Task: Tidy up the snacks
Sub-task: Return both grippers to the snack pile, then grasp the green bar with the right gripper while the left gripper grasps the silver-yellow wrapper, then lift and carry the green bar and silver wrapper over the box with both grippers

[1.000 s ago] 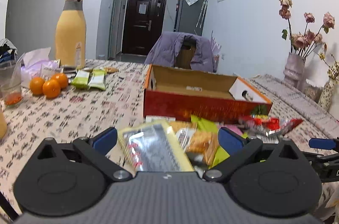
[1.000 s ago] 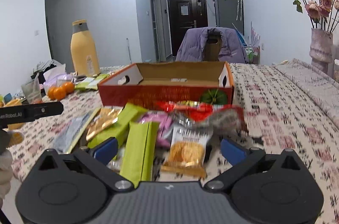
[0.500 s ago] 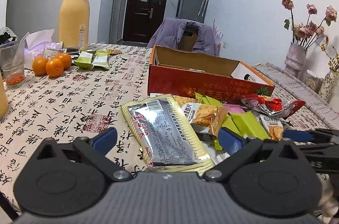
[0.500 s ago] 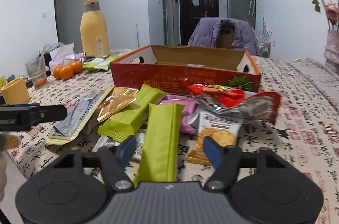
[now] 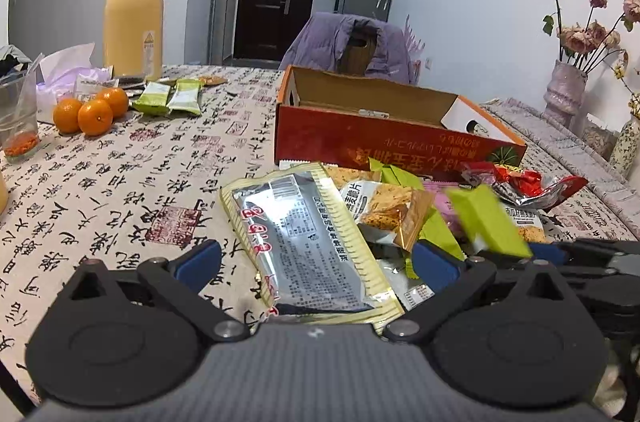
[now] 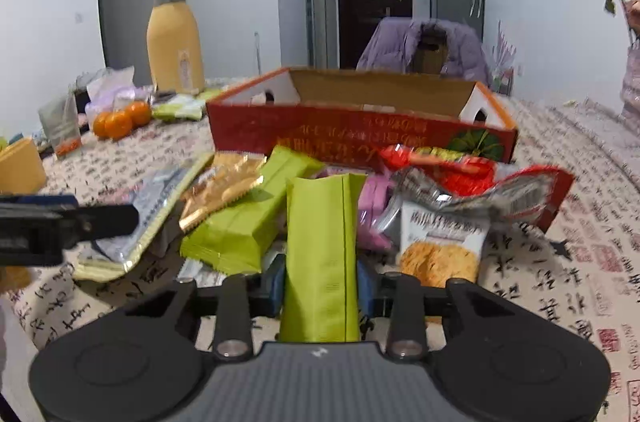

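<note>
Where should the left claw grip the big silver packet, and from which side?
By its near short edge, coming in low from the front. The silver packet lies flat and lengthwise between the open left claw, wider than the other snacks, with its far end against the cracker packet.

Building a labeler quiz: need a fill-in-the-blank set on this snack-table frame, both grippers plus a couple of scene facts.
1. The right gripper is shut on a ____ snack packet.
2. The left gripper is ____, its blue pads either side of the silver packet.
3. The red cardboard box sits ____ the snack pile, farther from the grippers.
4. ____ oranges lie near the yellow bottle.

Missing words: green; open; behind; Three
</note>
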Action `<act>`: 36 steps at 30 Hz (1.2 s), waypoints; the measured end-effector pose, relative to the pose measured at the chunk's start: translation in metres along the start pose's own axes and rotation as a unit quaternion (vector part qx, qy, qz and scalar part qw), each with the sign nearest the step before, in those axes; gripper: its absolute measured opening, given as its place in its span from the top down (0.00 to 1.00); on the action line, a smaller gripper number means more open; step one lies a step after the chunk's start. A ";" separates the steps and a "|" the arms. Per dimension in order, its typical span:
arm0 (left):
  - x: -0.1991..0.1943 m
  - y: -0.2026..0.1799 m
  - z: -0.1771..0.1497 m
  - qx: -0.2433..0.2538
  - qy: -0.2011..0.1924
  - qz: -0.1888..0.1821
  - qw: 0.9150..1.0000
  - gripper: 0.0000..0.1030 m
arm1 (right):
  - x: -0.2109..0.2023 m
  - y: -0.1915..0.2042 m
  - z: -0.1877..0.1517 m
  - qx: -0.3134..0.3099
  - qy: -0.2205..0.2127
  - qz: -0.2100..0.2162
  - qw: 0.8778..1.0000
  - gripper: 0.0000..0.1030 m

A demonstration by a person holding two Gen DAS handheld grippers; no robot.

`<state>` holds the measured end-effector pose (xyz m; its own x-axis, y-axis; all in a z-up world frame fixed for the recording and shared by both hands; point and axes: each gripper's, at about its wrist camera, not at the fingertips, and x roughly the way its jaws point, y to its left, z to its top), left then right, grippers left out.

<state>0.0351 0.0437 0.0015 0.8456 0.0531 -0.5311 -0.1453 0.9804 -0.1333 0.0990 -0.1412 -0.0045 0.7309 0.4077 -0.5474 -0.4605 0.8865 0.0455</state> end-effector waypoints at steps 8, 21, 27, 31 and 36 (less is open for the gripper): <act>0.021 -0.001 0.007 -0.014 0.039 0.032 0.999 0.00 | -0.034 -0.020 0.002 0.010 -0.060 -0.030 0.998 0.67; 0.050 0.002 0.007 -0.048 0.091 0.061 0.993 0.07 | -0.046 -0.055 -0.008 0.044 -0.066 -0.055 0.995 0.67; 0.046 0.004 0.009 -0.058 0.087 0.054 0.993 0.26 | -0.045 -0.054 -0.010 0.046 -0.067 -0.053 0.995 0.67; 0.039 0.007 0.007 -0.056 0.078 0.054 0.994 0.41 | -0.046 -0.055 -0.012 0.047 -0.066 -0.052 0.995 0.67; 0.035 0.005 0.003 -0.034 0.069 0.058 0.995 0.52 | -0.047 -0.054 -0.013 0.050 -0.067 -0.050 0.995 0.67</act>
<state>0.0654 0.0514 -0.0146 0.7427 0.1335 -0.6562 -0.2765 0.9536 -0.1189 0.0828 -0.2113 0.0079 0.8348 0.3353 -0.4367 -0.3340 0.9389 0.0825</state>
